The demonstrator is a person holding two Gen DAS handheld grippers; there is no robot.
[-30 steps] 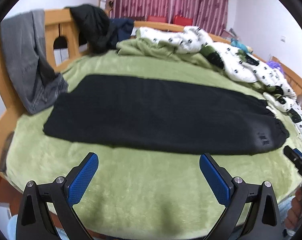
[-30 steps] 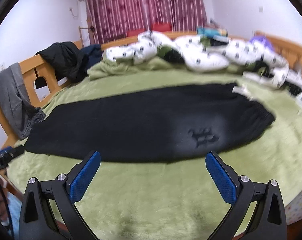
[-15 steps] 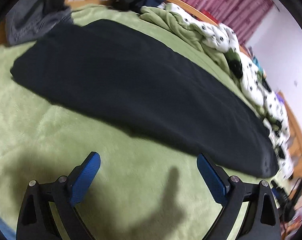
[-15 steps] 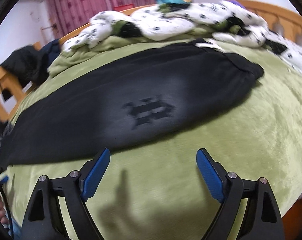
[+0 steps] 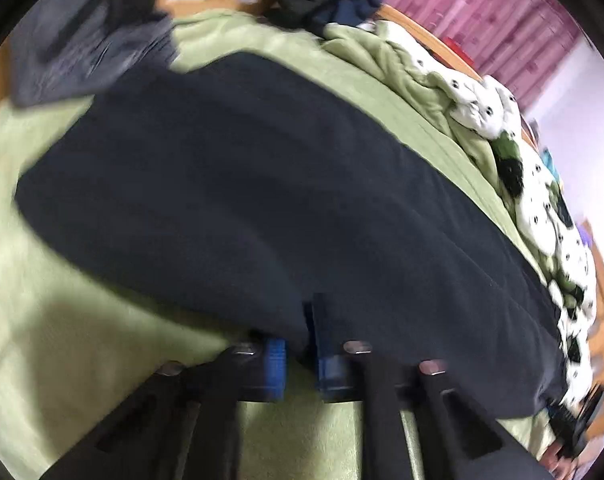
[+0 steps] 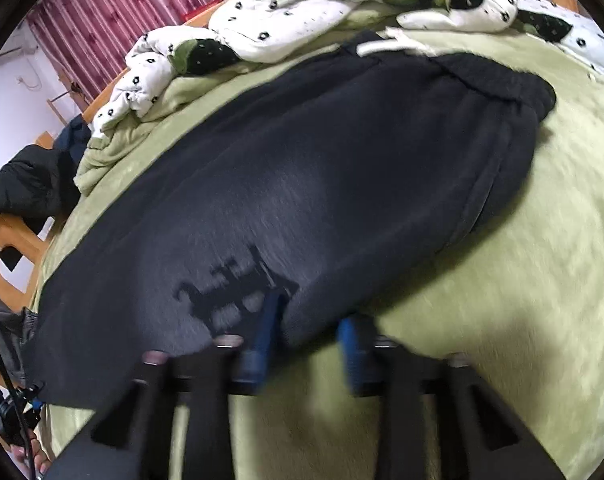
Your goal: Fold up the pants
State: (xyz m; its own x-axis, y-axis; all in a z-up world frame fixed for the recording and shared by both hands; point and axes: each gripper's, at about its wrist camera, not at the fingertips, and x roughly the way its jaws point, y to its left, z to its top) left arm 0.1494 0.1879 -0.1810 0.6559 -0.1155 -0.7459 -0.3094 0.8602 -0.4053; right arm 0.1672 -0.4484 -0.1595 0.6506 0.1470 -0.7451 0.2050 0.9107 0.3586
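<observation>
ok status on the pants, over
Left gripper and right gripper both pinching near edge of pants. Pants flat on blanket. Nothing in the way.

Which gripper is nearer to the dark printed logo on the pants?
Right. The right gripper pinches the pants edge just beside the logo; the left gripper grips the near edge farther along, toward the leg end.

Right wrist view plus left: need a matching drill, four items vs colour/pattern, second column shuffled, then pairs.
Items:
1. pants
2. blanket
3. quilt
4. curtains

Looks:
A. white with dark spots
B. black
C. pinkish red
D. light green

Pairs: 1-B, 2-D, 3-A, 4-C
</observation>
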